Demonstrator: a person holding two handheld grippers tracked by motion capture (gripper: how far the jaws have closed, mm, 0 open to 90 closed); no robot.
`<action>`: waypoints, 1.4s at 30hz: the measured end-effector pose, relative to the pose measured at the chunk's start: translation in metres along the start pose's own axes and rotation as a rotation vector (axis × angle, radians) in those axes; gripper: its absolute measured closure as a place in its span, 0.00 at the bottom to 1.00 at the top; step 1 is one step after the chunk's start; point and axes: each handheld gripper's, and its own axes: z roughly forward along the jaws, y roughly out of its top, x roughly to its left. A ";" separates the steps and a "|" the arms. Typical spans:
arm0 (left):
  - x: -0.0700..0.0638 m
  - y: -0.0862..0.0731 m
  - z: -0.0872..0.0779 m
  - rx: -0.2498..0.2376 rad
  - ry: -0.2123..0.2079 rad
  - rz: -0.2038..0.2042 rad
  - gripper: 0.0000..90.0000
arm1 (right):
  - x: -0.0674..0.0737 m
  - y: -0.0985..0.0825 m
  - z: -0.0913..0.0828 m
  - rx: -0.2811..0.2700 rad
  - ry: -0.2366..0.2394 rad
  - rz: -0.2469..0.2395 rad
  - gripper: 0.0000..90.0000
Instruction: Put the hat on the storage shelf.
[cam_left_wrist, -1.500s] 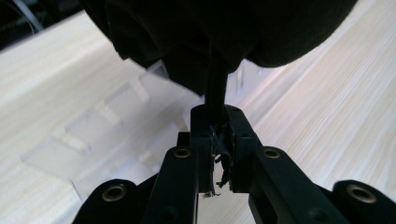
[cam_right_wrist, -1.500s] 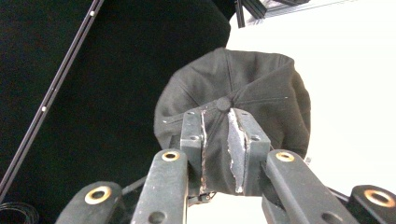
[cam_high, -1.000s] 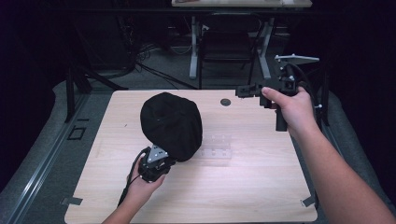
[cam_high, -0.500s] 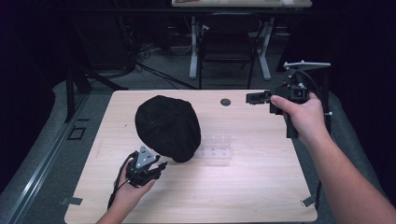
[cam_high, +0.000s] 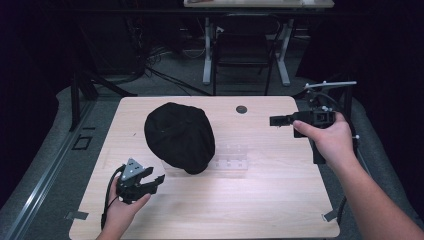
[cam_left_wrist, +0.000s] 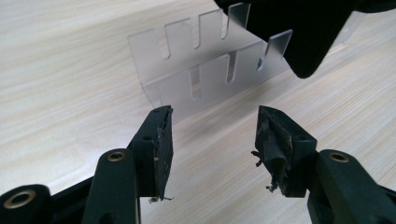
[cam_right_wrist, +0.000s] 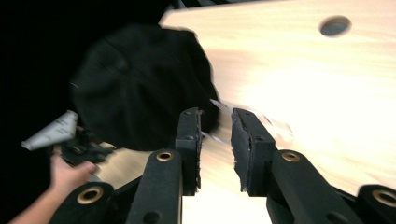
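- table (cam_high: 280, 210): the landmark.
- black hat (cam_high: 179, 136): mid-table, draped half over the clear slotted rack (cam_high: 231, 159); probably soft, light and floppy, best pinched at its near edge.
- left gripper (cam_high: 156, 181): near-left of the hat, jaws just opened, empty.
- right gripper (cam_high: 272, 121): far-right, jaws apart, empty.

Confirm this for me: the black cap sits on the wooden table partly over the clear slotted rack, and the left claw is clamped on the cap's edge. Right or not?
Not quite. The left claw is not clamped on anything: the left gripper view shows its jaws standing apart with bare table between them, having just been opening. The rest holds: the black cap sits on the wooden table, partly over the clear slotted rack.
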 end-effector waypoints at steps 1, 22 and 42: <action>0.002 -0.002 0.000 -0.001 0.003 -0.003 0.52 | -0.001 -0.002 0.001 0.006 -0.024 -0.015 0.81; 0.013 -0.015 0.002 0.009 0.008 -0.038 0.52 | -0.019 -0.061 0.030 0.030 -0.162 -0.108 0.80; 0.014 -0.018 0.005 0.007 0.009 -0.042 0.52 | -0.056 -0.130 0.064 -0.084 -0.225 -0.110 0.75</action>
